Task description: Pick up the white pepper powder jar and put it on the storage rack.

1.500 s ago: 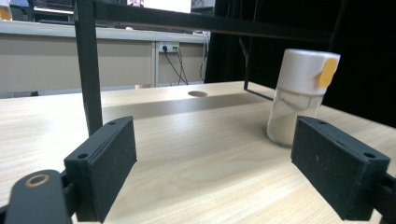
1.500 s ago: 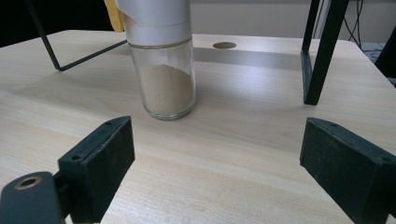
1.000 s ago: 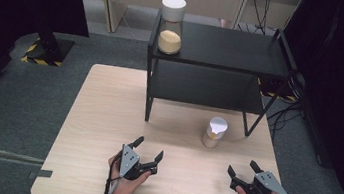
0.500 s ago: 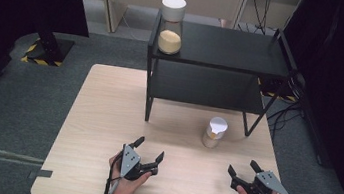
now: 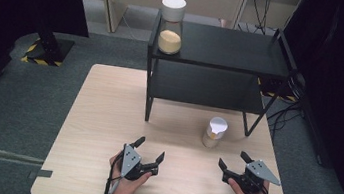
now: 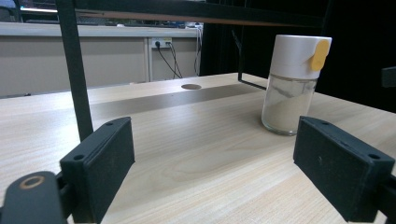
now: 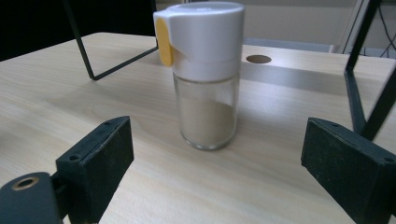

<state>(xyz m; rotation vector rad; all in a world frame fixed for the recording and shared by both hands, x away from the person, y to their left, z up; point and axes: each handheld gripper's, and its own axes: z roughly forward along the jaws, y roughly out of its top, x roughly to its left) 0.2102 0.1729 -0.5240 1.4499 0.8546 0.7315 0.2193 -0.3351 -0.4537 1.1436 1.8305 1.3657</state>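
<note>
We looked at the picture from a second before and found almost no change: both hands stayed low at the near edge of the bench (image 5: 109, 99), and the right gripper (image 5: 236, 162) had only shifted a tiny bit. The left gripper (image 5: 149, 149) sat in the person's left hand (image 5: 124, 181) with its fingers (image 6: 100, 163) spread wide and nothing between them. The right gripper's fingers (image 7: 95, 161) were spread wide too, and they held nothing. The fingers were flat black blocks with a dull, slightly rough face and small round screw holes. The bench top was pale wood with fine straight grain and a small round hole (image 7: 258, 59) in it. A small jar (image 5: 214, 132) stood upright on the bench, just in front of the shelf, closer to the right gripper than to the left one. It had clear smooth glass below, a fat white plastic cap (image 7: 205, 35) on top, and a yellow tab (image 7: 162, 42) on the side of the cap. It was partly full of pale powder. The black metal shelf (image 5: 226, 49) had thin straight legs and two flat dark levels. On its top level, at the left corner, stood a taller glass jar (image 5: 171, 25) with a white round lid and sandy grains inside.
</note>
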